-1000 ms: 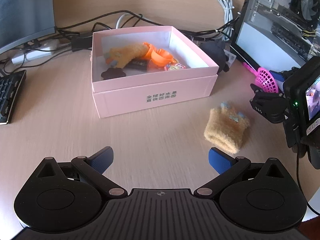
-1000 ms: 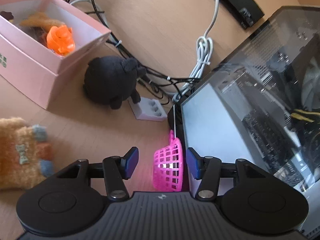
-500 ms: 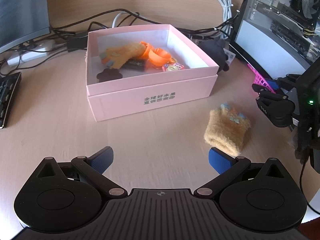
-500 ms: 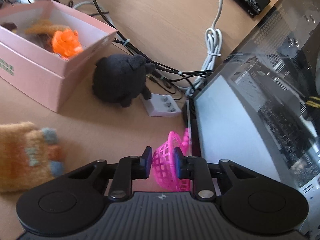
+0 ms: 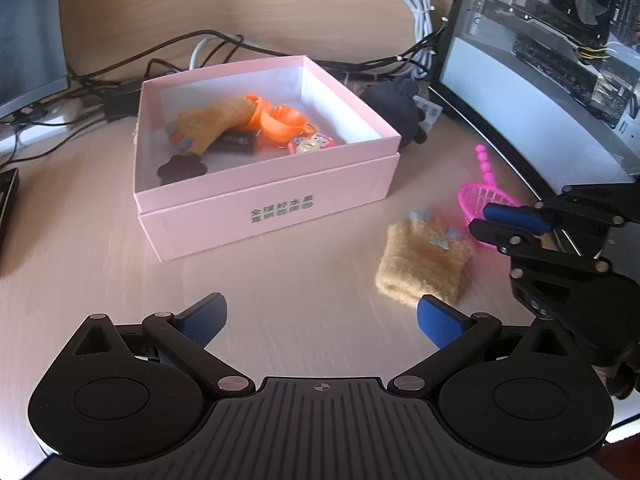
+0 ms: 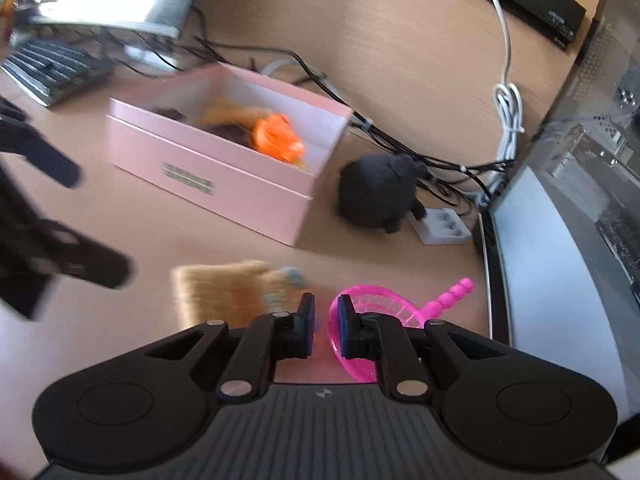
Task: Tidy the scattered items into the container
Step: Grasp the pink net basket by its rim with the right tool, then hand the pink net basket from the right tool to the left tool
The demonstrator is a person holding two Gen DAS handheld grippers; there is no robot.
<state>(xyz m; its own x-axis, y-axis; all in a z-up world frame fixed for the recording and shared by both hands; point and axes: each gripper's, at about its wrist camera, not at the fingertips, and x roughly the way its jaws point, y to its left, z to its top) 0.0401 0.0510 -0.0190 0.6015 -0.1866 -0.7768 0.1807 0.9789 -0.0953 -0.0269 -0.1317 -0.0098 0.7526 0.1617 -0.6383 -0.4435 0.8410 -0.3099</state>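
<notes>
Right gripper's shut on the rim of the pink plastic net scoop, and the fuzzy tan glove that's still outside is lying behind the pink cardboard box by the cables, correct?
Not quite. The fuzzy tan glove lies on the desk in front of the pink cardboard box, on the near side by the pink plastic net scoop, not behind it by the cables; the left wrist view shows this. The right gripper is indeed shut on the scoop's rim.

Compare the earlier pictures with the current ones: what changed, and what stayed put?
The right gripper closed on the pink net by its rim and lifted it from beside the computer case toward the glove. The left gripper stayed open; box, glove and black plush kept their places.
</notes>
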